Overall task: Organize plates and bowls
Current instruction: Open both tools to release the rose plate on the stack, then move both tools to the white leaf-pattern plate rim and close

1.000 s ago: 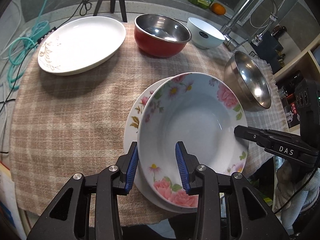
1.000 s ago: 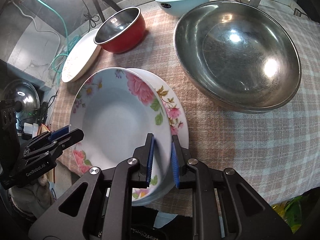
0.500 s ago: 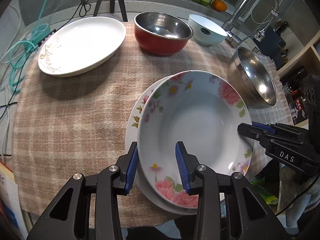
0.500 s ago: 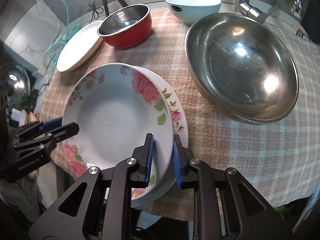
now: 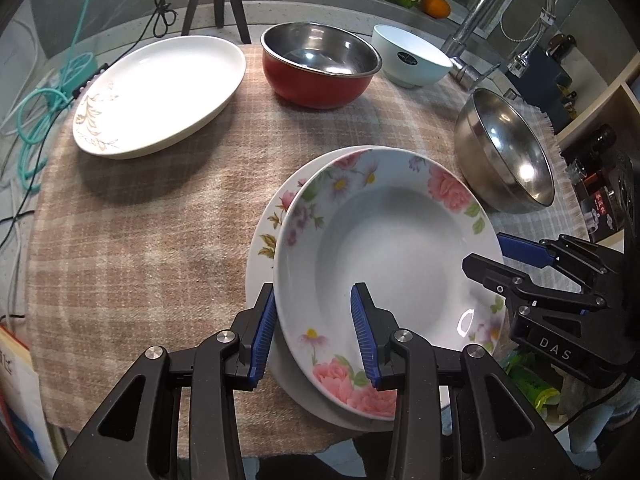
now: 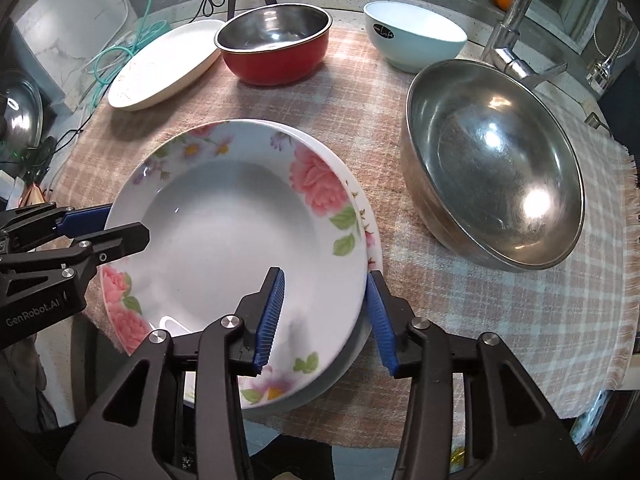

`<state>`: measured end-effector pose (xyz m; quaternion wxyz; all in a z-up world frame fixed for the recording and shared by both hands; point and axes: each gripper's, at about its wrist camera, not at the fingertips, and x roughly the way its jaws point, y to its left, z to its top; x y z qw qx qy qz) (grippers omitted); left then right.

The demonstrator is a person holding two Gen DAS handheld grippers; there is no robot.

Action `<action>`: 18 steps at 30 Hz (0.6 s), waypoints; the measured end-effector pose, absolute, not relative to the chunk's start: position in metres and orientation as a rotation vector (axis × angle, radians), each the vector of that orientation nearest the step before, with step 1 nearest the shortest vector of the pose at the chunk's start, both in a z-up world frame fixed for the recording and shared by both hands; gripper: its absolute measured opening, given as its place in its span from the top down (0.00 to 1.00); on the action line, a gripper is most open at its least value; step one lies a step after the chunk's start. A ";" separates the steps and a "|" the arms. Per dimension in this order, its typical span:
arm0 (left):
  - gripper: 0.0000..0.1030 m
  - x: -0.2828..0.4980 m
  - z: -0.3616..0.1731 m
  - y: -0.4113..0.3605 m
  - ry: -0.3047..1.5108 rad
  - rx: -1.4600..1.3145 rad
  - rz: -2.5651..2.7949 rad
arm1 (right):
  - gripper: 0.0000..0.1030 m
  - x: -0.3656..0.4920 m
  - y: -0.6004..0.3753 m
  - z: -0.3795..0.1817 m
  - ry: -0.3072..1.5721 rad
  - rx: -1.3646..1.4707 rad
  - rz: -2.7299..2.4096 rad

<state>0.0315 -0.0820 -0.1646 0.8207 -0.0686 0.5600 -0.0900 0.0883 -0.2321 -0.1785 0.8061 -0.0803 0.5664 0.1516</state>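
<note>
A floral deep plate (image 5: 384, 248) rests on a second floral plate (image 5: 268, 240) at the near edge of the checked cloth; it also shows in the right wrist view (image 6: 224, 216). My left gripper (image 5: 316, 336) is open, its jaws straddling the top plate's near rim. My right gripper (image 6: 326, 316) is open too, jaws straddling the rim on the plate's other side. Each gripper shows in the other's view, the right one (image 5: 516, 260) and the left one (image 6: 92, 232).
A white oval plate (image 5: 160, 92) lies at the back left. A red steel-lined bowl (image 5: 320, 68) and a pale blue bowl (image 5: 412, 60) stand at the back. A large steel bowl (image 6: 492, 164) sits right of the plates, by a tap (image 5: 492, 12).
My right gripper has opened, releasing the top plate's rim. The floral plate has settled onto the lower plate. Both grippers have shifted slightly.
</note>
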 end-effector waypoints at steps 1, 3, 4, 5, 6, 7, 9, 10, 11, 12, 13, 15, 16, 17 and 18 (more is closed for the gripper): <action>0.66 0.032 -0.164 -0.082 1.189 -0.141 -0.187 | 0.55 0.088 -0.232 -0.177 1.210 -0.164 0.327; 0.66 0.032 -0.163 -0.080 1.180 -0.143 -0.189 | 0.55 0.089 -0.233 -0.177 1.214 -0.150 0.330; 0.63 0.032 -0.162 -0.080 1.177 -0.146 -0.189 | 0.54 0.090 -0.234 -0.177 1.214 -0.138 0.335; 0.63 0.032 -0.160 -0.079 1.170 -0.150 -0.191 | 0.51 0.089 -0.234 -0.176 1.212 -0.129 0.336; 0.63 0.033 -0.158 -0.078 1.162 -0.151 -0.189 | 0.47 0.089 -0.234 -0.174 1.206 -0.123 0.335; 0.59 0.033 -0.157 -0.076 1.157 -0.151 -0.185 | 0.45 0.089 -0.234 -0.171 1.194 -0.120 0.333; 0.48 0.034 -0.154 -0.072 1.147 -0.160 -0.184 | 0.33 0.088 -0.232 -0.165 1.171 -0.112 0.335; 0.47 0.034 -0.153 -0.070 1.140 -0.166 -0.182 | 0.31 0.089 -0.232 -0.162 1.161 -0.108 0.338; 0.47 0.035 -0.151 -0.066 1.135 -0.177 -0.181 | 0.30 0.089 -0.231 -0.159 1.151 -0.102 0.341; 0.47 0.035 -0.150 -0.064 1.132 -0.189 -0.182 | 0.29 0.090 -0.230 -0.156 1.142 -0.091 0.347; 0.46 0.035 -0.149 -0.060 1.130 -0.206 -0.185 | 0.27 0.091 -0.230 -0.153 1.137 -0.078 0.352; 0.45 0.036 -0.148 -0.052 1.125 -0.239 -0.184 | 0.21 0.094 -0.230 -0.148 1.129 -0.028 0.368; 0.42 0.036 -0.147 -0.048 1.119 -0.256 -0.185 | 0.20 0.096 -0.230 -0.145 1.126 0.000 0.382; 0.41 0.036 -0.145 -0.043 1.115 -0.267 -0.182 | 0.20 0.099 -0.229 -0.142 1.124 0.031 0.398; 0.41 0.037 -0.144 -0.038 1.110 -0.273 -0.178 | 0.20 0.101 -0.228 -0.139 1.121 0.049 0.408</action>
